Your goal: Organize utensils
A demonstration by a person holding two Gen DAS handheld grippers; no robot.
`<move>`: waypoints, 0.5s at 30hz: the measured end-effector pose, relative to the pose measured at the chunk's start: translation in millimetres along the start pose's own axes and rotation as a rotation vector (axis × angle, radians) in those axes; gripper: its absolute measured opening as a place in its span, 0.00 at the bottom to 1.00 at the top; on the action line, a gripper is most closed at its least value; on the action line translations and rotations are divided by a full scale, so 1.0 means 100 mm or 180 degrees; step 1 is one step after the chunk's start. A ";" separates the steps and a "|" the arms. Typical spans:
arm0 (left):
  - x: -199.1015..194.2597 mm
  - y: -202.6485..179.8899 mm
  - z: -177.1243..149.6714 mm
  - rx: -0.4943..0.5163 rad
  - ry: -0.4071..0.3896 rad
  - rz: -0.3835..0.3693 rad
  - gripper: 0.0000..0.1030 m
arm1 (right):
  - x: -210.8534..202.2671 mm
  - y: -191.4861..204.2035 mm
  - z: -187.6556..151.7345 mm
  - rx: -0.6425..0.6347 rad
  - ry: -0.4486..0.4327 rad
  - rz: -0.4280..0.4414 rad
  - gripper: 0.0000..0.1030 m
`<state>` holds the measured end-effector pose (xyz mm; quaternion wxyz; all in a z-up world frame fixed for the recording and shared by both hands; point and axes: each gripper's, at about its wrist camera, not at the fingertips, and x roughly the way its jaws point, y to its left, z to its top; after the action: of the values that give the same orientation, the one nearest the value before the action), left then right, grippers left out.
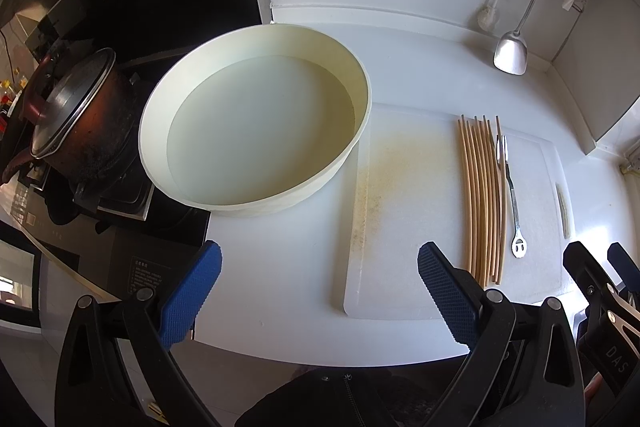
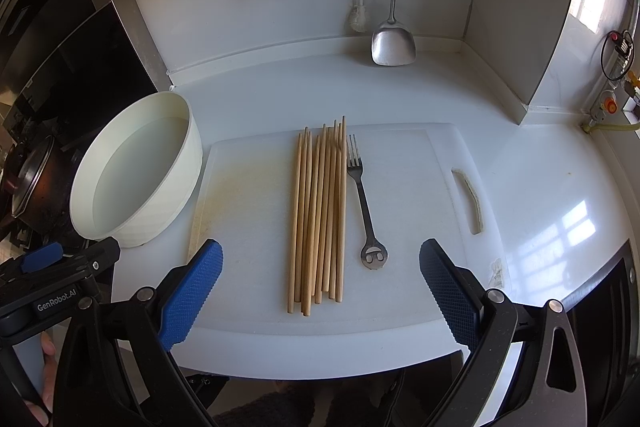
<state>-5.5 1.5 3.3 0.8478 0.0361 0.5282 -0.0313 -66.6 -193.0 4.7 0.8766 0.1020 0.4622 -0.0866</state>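
Right gripper [image 2: 320, 291] fingers spread wide, empty, above cutting board [image 2: 404, 291] near edge; chopsticks [image 2: 320, 215] touched fork [image 2: 362, 195]. Left gripper [image 1: 320, 291] likewise gaped beside basin [image 1: 256, 203].

A bundle of light wooden chopsticks [image 2: 320, 215] lies flat on the white cutting board [image 2: 404, 307], side by side, their length running from 6 to 12 o'clock, tips uneven at both ends. Just beside them, at their 3 o'clock, lies a steel fork [image 2: 362, 195], tines toward 12 o'clock, its round handle end pierced like a little face. At the board's 9 o'clock stands a round cream basin [image 2: 132, 171], upright and touching the board's edge.
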 end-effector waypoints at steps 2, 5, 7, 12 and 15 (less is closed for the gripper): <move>0.00 0.00 0.00 -0.0003 0.0002 -0.0001 0.94 | 0.00 0.00 0.00 0.0001 0.0005 -0.0002 0.91; 0.00 0.01 0.00 -0.0006 0.0003 -0.0004 0.94 | 0.00 0.01 0.00 -0.0003 0.0000 -0.0004 0.91; 0.00 0.00 -0.01 -0.0004 -0.0001 -0.0004 0.94 | -0.01 0.02 0.00 -0.0004 -0.0004 -0.0005 0.91; 0.00 0.04 -0.02 -0.0015 -0.0003 -0.0014 0.94 | -0.01 0.04 -0.01 -0.0006 0.0001 -0.0007 0.91; -0.01 0.05 -0.03 -0.0011 0.0006 -0.0021 0.94 | -0.02 0.04 -0.01 0.0004 0.0013 -0.0019 0.91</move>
<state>-7.7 6.8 3.1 0.8472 0.0329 0.5292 -0.0331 -67.5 -188.6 5.7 0.8753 0.1013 0.4643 -0.0894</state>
